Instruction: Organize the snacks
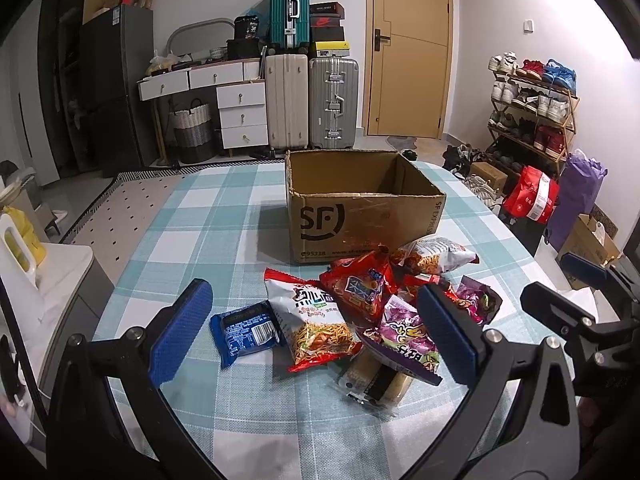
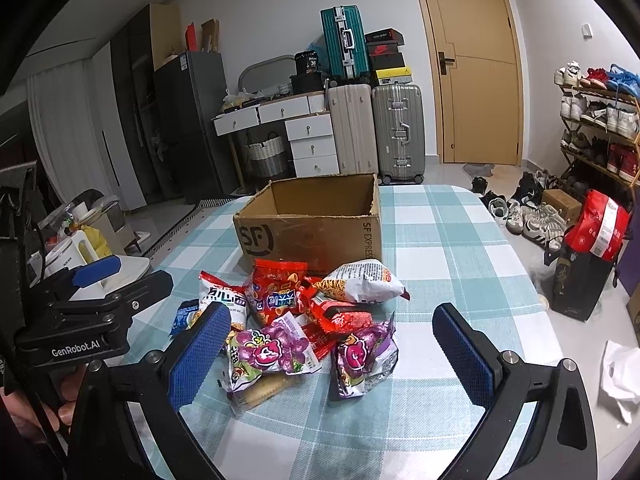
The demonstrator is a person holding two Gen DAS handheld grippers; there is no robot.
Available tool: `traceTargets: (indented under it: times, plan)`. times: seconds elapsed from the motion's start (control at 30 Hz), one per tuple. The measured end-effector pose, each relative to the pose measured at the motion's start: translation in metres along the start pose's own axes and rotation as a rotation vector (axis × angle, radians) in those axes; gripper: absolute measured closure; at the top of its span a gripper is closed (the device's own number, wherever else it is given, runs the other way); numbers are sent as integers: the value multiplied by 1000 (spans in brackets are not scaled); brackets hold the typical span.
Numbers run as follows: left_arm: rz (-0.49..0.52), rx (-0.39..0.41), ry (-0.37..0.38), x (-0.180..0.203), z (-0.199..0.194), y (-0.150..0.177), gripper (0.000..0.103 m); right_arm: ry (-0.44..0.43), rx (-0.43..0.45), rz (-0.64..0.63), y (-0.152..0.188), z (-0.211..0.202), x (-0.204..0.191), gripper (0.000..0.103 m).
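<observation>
An empty cardboard box [image 1: 360, 216] [image 2: 312, 228] marked SF stands open on the checked table. In front of it lies a pile of snack packets: a blue packet [image 1: 244, 332], a white noodle bag [image 1: 312, 320] [image 2: 222, 300], a red bag [image 1: 362, 286] [image 2: 276, 292], a white-orange bag [image 1: 436, 256] [image 2: 358, 282], purple bags [image 1: 404, 336] [image 2: 268, 354] [image 2: 366, 360] and a clear-wrapped biscuit pack [image 1: 376, 384]. My left gripper [image 1: 316, 332] is open, its fingers either side of the pile's near left part. My right gripper [image 2: 332, 356] is open around the purple bags. Nothing is held.
The table [image 1: 240, 216] carries a blue-white checked cloth. Behind stand suitcases [image 1: 312, 104], white drawers [image 1: 240, 108] and a door [image 1: 408, 48]. A shoe rack [image 1: 532, 108] and bags [image 2: 592, 252] line the right side. A white appliance [image 1: 20, 264] sits left of the table.
</observation>
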State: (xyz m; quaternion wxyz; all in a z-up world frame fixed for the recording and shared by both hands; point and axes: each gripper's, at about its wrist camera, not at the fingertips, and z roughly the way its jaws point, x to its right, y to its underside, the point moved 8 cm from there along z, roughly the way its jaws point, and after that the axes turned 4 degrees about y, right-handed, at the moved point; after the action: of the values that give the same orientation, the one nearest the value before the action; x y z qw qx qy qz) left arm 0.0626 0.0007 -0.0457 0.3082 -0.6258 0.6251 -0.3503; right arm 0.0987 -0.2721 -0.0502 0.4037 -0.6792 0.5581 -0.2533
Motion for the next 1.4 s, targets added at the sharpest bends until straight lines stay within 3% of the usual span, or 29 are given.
traceTargets:
  times: [1.4]
  plan:
    - [-11, -17, 8, -1, 15, 9, 1, -26, -8, 7, 3, 4, 2, 0]
